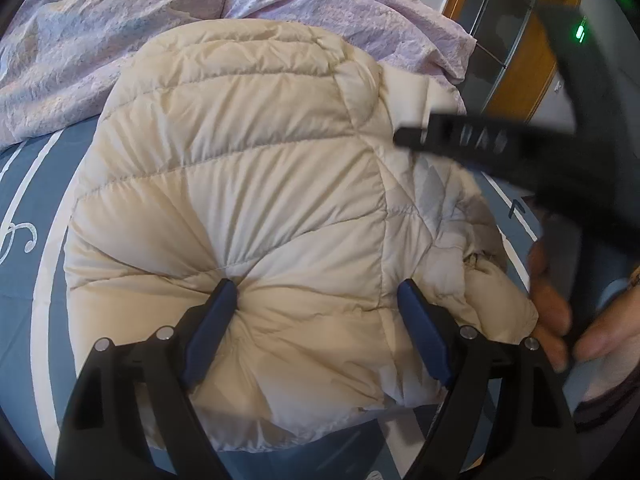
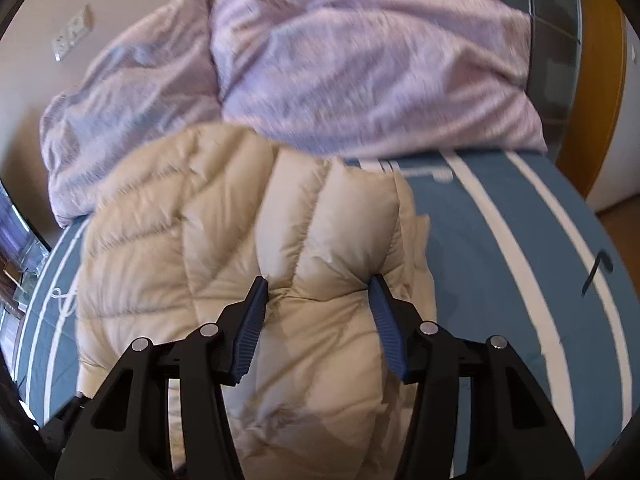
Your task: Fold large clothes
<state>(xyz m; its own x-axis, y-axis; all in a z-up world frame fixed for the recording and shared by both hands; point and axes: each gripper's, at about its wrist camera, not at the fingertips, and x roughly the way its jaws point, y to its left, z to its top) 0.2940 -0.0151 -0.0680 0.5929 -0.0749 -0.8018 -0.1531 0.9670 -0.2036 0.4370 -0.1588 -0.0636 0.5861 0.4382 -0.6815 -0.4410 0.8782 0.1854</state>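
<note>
A cream quilted down jacket (image 1: 240, 180) lies bunched on the blue striped bed sheet (image 1: 36, 280). My left gripper (image 1: 316, 288) stands wide over its near part, blue fingertips (image 1: 224, 296) dug into the padding, which puckers around the left tip. In the right wrist view the same jacket (image 2: 180, 240) fills the middle. My right gripper (image 2: 318, 284) has a puffy ridge of it pinched between both pads (image 2: 252, 320). The black body of the right tool (image 1: 480, 140), blurred, reaches over the jacket's right side in the left wrist view, with a hand (image 1: 552, 312) beside the sleeve end.
A crumpled lilac duvet (image 2: 360, 60) is heaped at the far end of the bed behind the jacket. The blue sheet (image 2: 500, 260) stretches to the right of the jacket. A wooden frame with grey panels (image 1: 520, 60) stands beyond the bed. A wall socket (image 2: 72, 34) is at the upper left.
</note>
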